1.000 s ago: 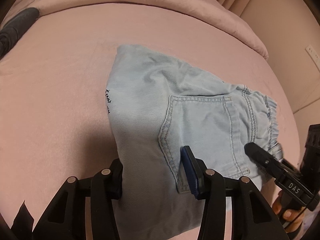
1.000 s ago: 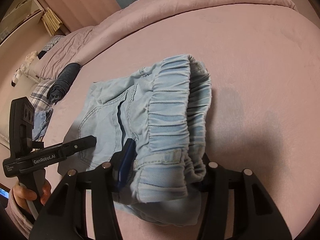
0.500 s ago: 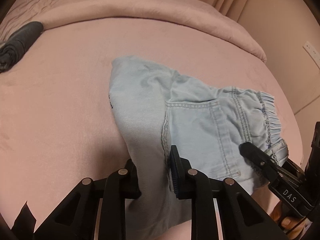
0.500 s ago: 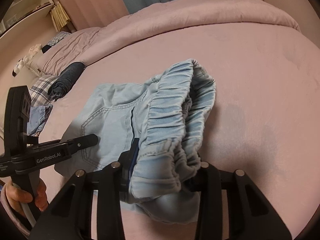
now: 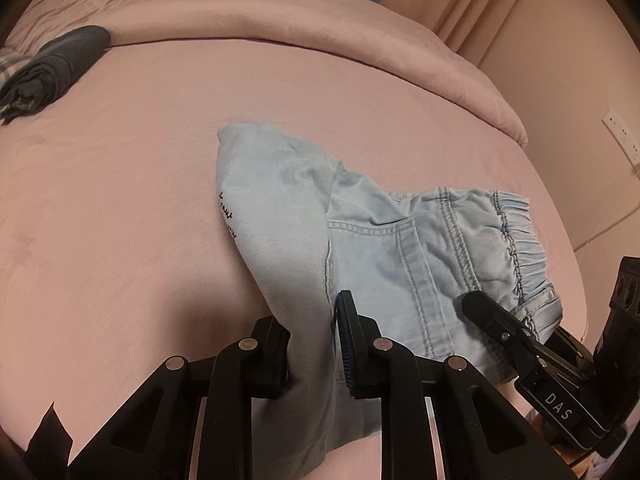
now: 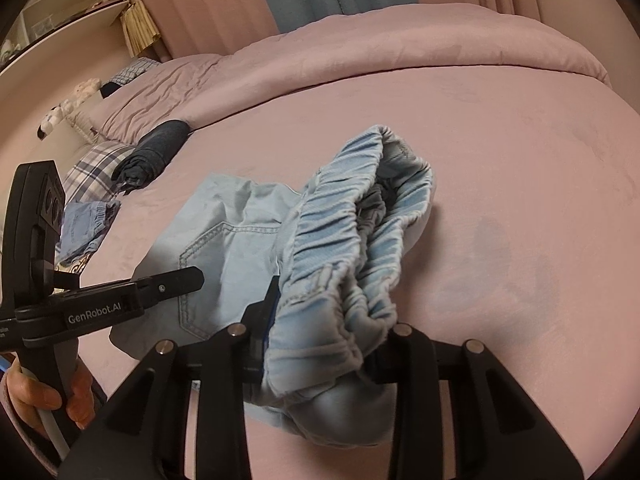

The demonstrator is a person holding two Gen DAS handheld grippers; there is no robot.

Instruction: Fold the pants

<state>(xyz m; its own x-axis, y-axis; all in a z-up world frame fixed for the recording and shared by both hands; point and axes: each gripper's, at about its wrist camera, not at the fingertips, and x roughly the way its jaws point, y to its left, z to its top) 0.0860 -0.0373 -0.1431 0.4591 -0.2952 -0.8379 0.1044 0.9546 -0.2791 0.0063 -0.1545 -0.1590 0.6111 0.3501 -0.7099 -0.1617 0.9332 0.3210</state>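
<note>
Pale denim pants [image 5: 372, 248], already folded short, lie on the pink bed [image 5: 120, 220], long axis running across between the tools. Left tool [image 5: 312, 344] has just clenched on the folded leg end; right tool [image 6: 320, 344] on the elastic waistband [image 6: 344, 256], near edge raised.

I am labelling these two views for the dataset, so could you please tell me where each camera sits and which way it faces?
Left wrist: sits on the left tool, looking steeply down its fingers across the pink bed at the light-blue pants; its own fingers pinch the near edge, and the right tool enters at lower right.
Right wrist: sits on the right tool, angled down at the bunched waistband it grips; the left tool and the hand holding it show at left.
Shared: pants, bed, dark rolled garment.
</note>
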